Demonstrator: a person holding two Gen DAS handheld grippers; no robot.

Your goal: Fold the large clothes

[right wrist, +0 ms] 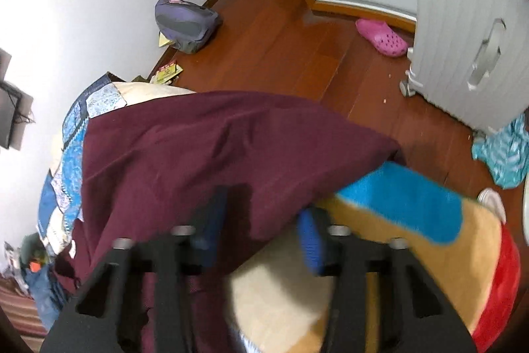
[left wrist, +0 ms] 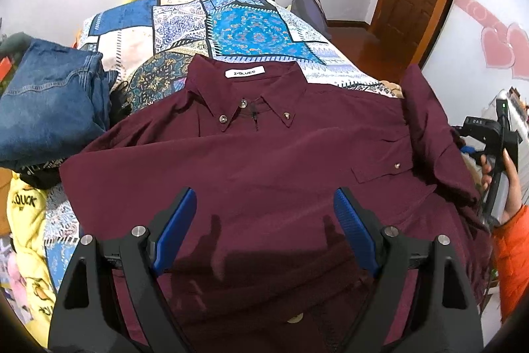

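Note:
A maroon button-down shirt [left wrist: 264, 154] lies front up on the bed, collar at the far end, its right sleeve hanging off the bed's right edge. My left gripper [left wrist: 264, 207] is open and empty, hovering above the shirt's lower front. In the right wrist view the shirt's sleeve and side [right wrist: 215, 148] drape over the bed edge. My right gripper [right wrist: 261, 220] is open, its jaws standing on either side of the sleeve's hanging edge, not closed on it. The view is blurred. The right gripper also shows at the right edge of the left wrist view [left wrist: 489, 134].
A patchwork bedspread [left wrist: 231, 22] covers the bed. Folded jeans [left wrist: 49, 108] and a yellow garment [left wrist: 29, 220] lie at the left. A cream, blue and red blanket [right wrist: 413, 220] hangs at the bedside. On the wood floor are a backpack [right wrist: 185, 25], a pink clog [right wrist: 383, 37] and a white heater [right wrist: 469, 22].

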